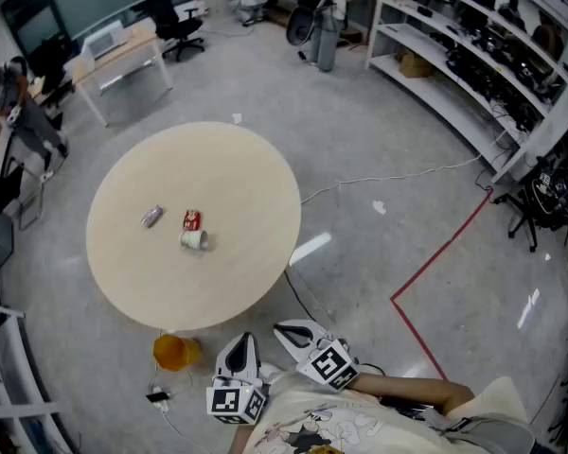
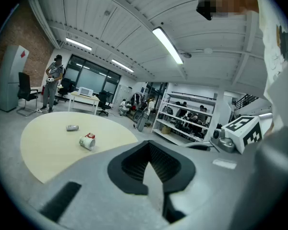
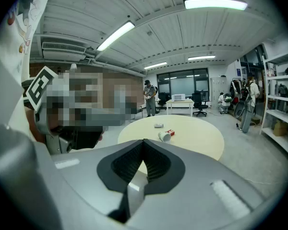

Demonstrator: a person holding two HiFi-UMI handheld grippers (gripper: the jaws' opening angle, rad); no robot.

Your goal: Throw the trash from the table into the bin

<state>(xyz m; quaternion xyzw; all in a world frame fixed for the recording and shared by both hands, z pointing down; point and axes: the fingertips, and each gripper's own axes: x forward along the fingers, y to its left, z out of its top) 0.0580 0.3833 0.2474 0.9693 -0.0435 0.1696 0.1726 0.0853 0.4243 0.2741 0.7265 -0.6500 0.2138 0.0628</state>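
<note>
A round beige table (image 1: 227,282) carries a silver can (image 1: 151,217), a red can (image 1: 191,219) and a white cup (image 1: 193,240) lying on its side, close together left of centre. An orange bin (image 1: 175,352) stands on the floor at the table's near edge. My left gripper (image 1: 243,340) and right gripper (image 1: 286,329) hang side by side short of the table, both shut and empty. The left gripper view has the shut left gripper (image 2: 147,143) in front, with the cup (image 2: 87,142) and can (image 2: 72,127) far ahead. In the right gripper view the cup (image 3: 164,136) lies beyond the right gripper (image 3: 144,142).
A red tape line (image 1: 445,253) and a white cable (image 1: 388,178) run across the grey floor right of the table. Shelving (image 1: 473,64) lines the right wall. A white desk (image 1: 123,60) and office chairs stand at the back left. A person (image 2: 53,83) stands beyond the table.
</note>
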